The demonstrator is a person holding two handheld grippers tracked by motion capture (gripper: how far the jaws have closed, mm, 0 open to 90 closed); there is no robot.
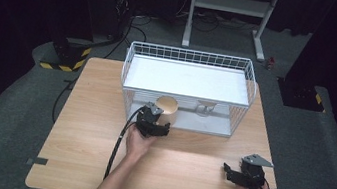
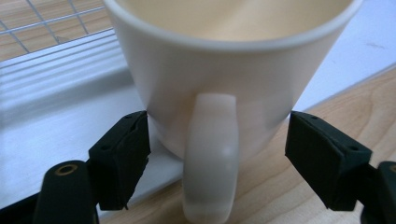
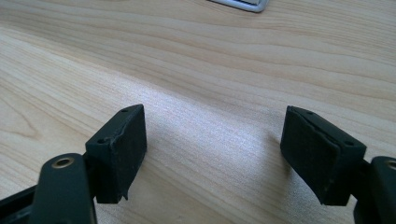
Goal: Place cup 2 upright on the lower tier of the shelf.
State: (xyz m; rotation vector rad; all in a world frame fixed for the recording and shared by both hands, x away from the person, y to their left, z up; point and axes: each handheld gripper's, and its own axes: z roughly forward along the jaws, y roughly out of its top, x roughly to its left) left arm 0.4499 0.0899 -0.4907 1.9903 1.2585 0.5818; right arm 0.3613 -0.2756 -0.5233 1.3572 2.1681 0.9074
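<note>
Left jaws flank a cream mug at the mouth of a wire rack.

The left gripper (image 2: pixel 217 154) stands with jaws wide on either side of the mug (image 2: pixel 233 88), handle toward the camera, the pads apparently not yet pressing. The mug sits at the front edge of the white wire rack's (image 1: pixel 192 57) lower tray, where a second small object stands farther right. The right gripper (image 3: pixel 215 154) rests spread and empty over the bare desk (image 1: pixel 93 113). No grasp or lift looks completed.
</note>
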